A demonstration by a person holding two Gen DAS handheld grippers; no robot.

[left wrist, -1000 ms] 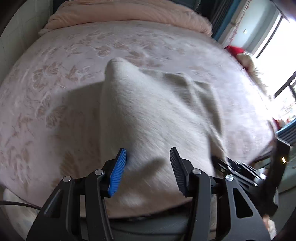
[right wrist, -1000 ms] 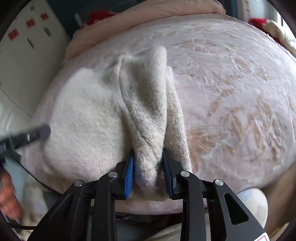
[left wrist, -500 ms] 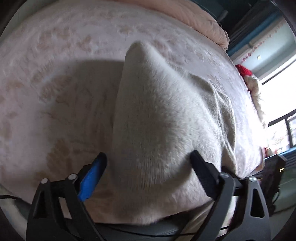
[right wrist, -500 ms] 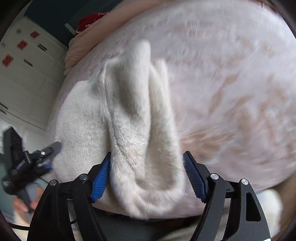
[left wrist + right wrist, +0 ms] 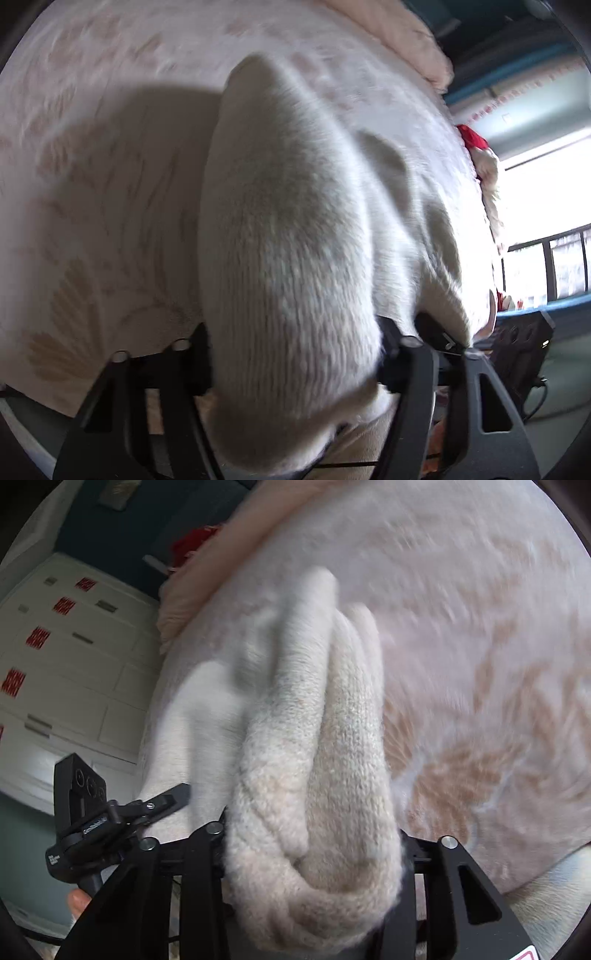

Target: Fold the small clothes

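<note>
Your bed [image 5: 110,155], under its pink patterned cover, carries the work, so the cloth has a soft, flat base to fold on. The cream knit [image 5: 288,229] lies on it with its near edge bunched up over both tools, likely so two corners can be taken at once. Your left gripper [image 5: 291,362] has jaws set wide with knit filling the gap; whether they press it, you cannot tell. Your right gripper [image 5: 314,853] is likewise spread around a thick roll [image 5: 317,775].
</note>
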